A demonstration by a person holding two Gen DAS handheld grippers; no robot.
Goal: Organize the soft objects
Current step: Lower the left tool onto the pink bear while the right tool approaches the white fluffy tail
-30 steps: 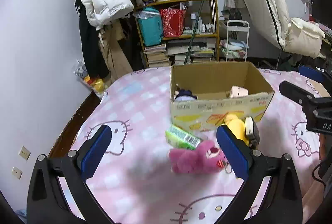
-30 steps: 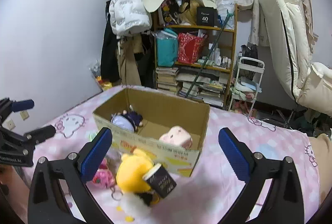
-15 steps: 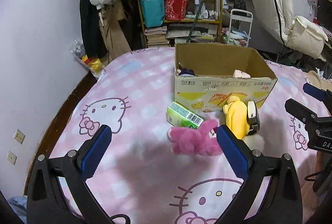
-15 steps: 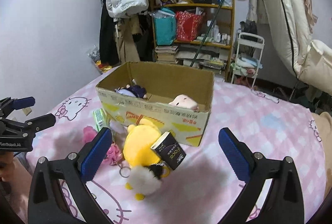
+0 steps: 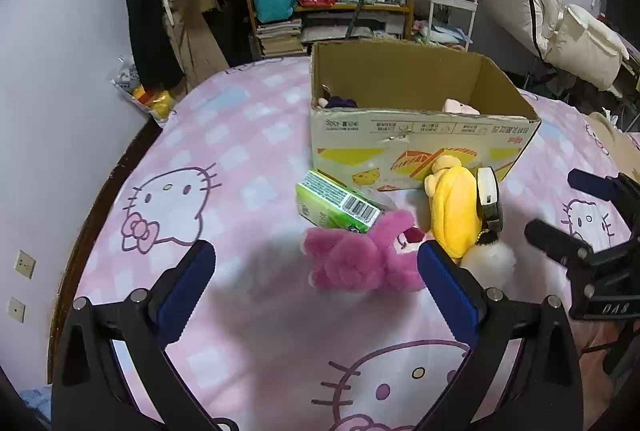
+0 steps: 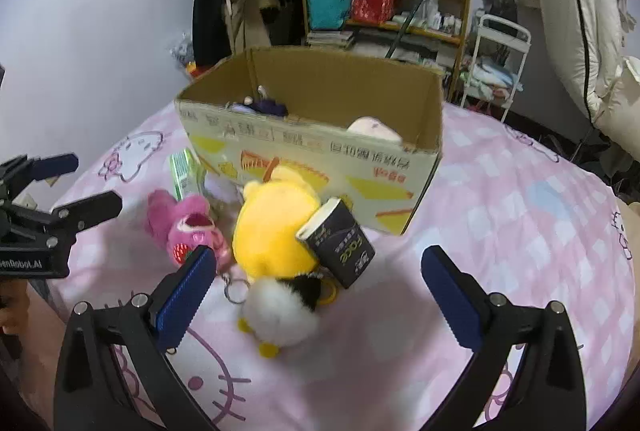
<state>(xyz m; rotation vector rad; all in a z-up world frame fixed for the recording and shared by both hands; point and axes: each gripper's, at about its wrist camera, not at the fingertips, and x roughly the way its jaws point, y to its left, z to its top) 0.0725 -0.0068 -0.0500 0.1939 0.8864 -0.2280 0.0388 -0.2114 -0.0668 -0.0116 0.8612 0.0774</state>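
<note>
Partly done, as judged from how things lie: two soft items are already seen inside the cardboard box (image 5: 420, 135), a dark purple plush (image 6: 266, 107) at its left end and a pale pink plush (image 6: 374, 130) toward its right end, both mostly hidden by the near wall. Four or so things are left out on the pink bedspread (image 5: 240, 135), bunched just in front of the box's near wall, well away from the bed's left edge. A magenta plush bear (image 5: 362, 257) is lying nearest the left gripper (image 5: 316, 289), with a green carton (image 5: 334, 203) touching its far side and resting close to the box. A yellow plush (image 6: 276, 231) is lying beside the bear, with a white-and-black pompom keychain (image 6: 280, 305) at its near end and a black tissue pack (image 6: 340, 243) leaned against its right side. The left gripper is held wide apart and empty, its right pad just beside the bear, nothing between the pads. The right gripper (image 6: 314, 295) is likewise spread wide and empty, hovering over the pompom and yellow plush, not closed on either. Remaining work is judged to be the bear, the yellow plush and the pompom going into the box; whether the carton and tissue pack count as soft cannot be told.
</note>
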